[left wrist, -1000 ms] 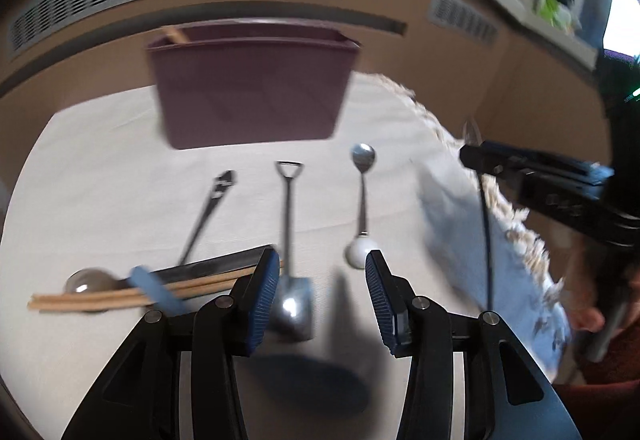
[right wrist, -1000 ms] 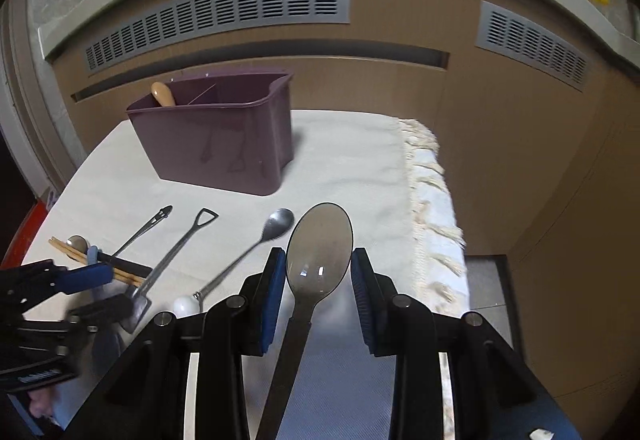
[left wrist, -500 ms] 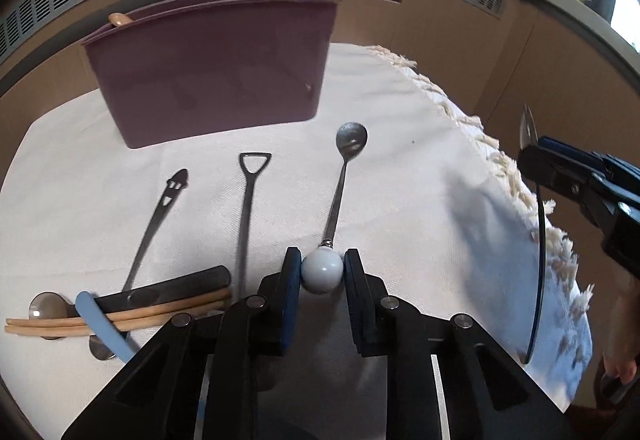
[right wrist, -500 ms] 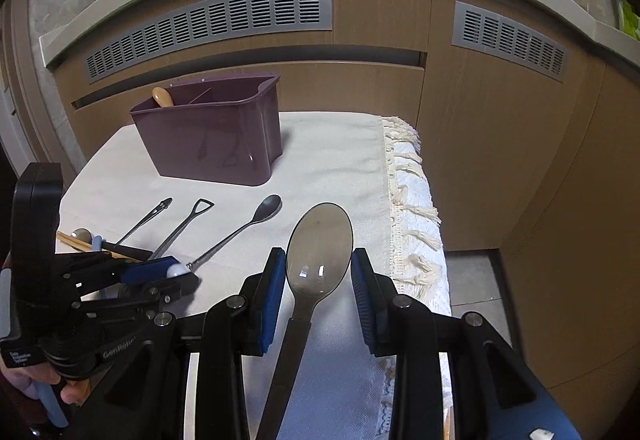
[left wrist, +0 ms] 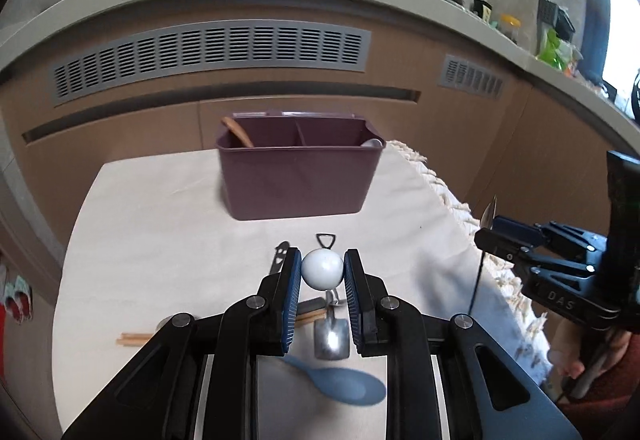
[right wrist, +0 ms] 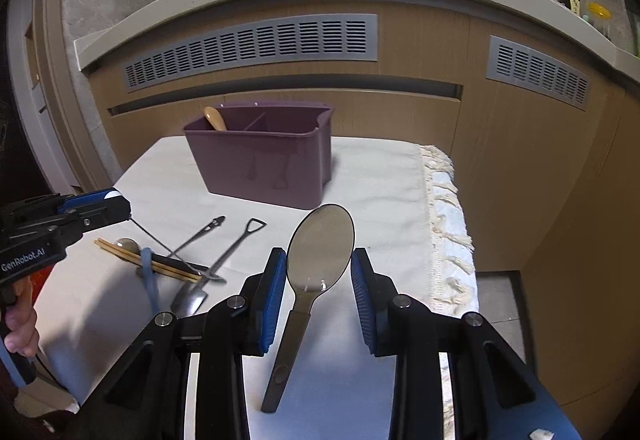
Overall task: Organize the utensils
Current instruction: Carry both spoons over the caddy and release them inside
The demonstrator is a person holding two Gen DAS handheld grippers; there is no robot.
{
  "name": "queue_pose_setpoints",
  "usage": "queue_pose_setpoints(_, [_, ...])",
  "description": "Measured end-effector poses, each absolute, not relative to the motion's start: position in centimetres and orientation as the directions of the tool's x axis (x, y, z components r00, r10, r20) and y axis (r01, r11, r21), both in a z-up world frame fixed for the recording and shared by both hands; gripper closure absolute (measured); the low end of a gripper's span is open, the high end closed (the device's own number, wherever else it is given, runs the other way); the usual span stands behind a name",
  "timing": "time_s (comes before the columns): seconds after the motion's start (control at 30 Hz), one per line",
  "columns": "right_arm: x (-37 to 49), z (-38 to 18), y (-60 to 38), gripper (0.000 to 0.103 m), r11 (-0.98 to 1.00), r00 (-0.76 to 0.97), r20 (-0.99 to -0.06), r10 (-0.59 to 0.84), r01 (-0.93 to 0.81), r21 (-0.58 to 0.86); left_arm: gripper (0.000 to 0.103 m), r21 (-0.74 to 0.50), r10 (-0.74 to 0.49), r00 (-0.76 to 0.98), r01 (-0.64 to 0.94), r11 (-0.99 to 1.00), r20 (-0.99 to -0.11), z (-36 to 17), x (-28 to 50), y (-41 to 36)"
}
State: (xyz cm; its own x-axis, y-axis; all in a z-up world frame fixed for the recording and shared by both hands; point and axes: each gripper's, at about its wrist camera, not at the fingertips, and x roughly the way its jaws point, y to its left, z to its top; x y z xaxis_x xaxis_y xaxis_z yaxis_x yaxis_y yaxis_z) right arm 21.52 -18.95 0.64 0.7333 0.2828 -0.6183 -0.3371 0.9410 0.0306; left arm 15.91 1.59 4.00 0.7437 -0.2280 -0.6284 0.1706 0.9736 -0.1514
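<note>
Grippers I'm working: two, left gripper [left wrist: 322,276] and right gripper [right wrist: 319,280].
Purple caddies I see: one [left wrist: 298,180].
Spoons I count: six, including a ball-handled spoon [left wrist: 322,269] and a grey spoon [right wrist: 320,244].
Chopsticks [right wrist: 120,251]: one pair.

Ball-handled spoon [left wrist: 322,273] now off the cloth, in left tool [left wrist: 322,280].

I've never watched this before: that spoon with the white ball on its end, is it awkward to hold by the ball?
Probably a bit. The left gripper pinches only the smooth round white ball, so it may slip or swivel. The thin metal shaft hangs unsupported and would likely swing. It looks stiff and light.
</note>
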Motion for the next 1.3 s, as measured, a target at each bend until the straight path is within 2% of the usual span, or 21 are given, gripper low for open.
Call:
queue_pose_setpoints(0.17, [21.4, 0.9, -17.9, 0.073, 0.937, 0.738, -0.614, 0.279, -0.348, 0.007, 0.081, -0.148, -0.215, 0.776, 0.158, 0.976, -0.592, 5.4, 14.8, 2.7])
queue_pose_setpoints(0.27, [21.6, 2.3, -17.4, 0.073, 0.936, 0.76, -0.59, 0.274, -0.352, -0.019, 0.081, -0.136, -0.222, 0.814, 0.177, 0.975, -0.537, 8.4, 14.8, 3.3])
queue_pose_setpoints(0.33, [21.9, 4.9, -17.2, 0.073, 0.934, 0.796, -0.534, 0.285, -0.355, -0.03, 0.081, -0.121, -0.232, 0.854, 0.198, 0.973, -0.465, 12.2, 15.0, 4.0])
queue_pose_setpoints(0.43, [22.3, 11.1, -16.8, 0.073, 0.932, 0.869, -0.391, 0.303, -0.356, -0.071, 0.081, -0.098, -0.237, 0.902, 0.216, 0.972, -0.36, 17.4, 16.0, 5.1])
queue_pose_setpoints(0.53, [23.5, 16.1, -16.0, 0.073, 0.935, 0.914, -0.268, 0.306, -0.341, -0.094, 0.081, -0.098, -0.234, 0.924, 0.214, 0.972, -0.303, 20.5, 18.1, 6.1])
queue_pose_setpoints(0.63, [25.7, 18.3, -15.0, 0.073, 0.944, 0.933, -0.221, 0.282, -0.312, -0.111, 0.081, -0.104, -0.226, 0.931, 0.204, 0.973, -0.285, 21.3, 20.6, 7.0])
queue_pose_setpoints(0.8, [30.1, 17.2, -13.1, 0.073, 0.949, 0.933, -0.242, 0.267, -0.298, -0.101, 0.081, -0.165, -0.259, 0.916, 0.217, 0.962, -0.305, 19.3, 25.4, 8.0])
queue_pose_setpoints(1.13, [35.6, 10.3, -10.6, 0.073, 0.946, 0.911, -0.34, 0.235, -0.294, -0.135, 0.081, -0.24, -0.28, 0.849, 0.187, 0.953, -0.449, 11.4, 32.1, 7.1])
queue_pose_setpoints(1.23, [36.5, 7.9, -10.2, 0.071, 0.933, 0.877, -0.409, 0.251, -0.331, -0.138, 0.079, -0.287, -0.316, 0.811, 0.191, 0.939, -0.493, 8.8, 33.4, 6.6])
queue_pose_setpoints(1.3, [37.8, 5.7, -10.2, 0.07, 0.91, 0.804, -0.507, 0.311, -0.406, -0.086, 0.079, -0.31, -0.341, 0.777, 0.197, 0.93, -0.529, 7.0, 34.1, 6.2])
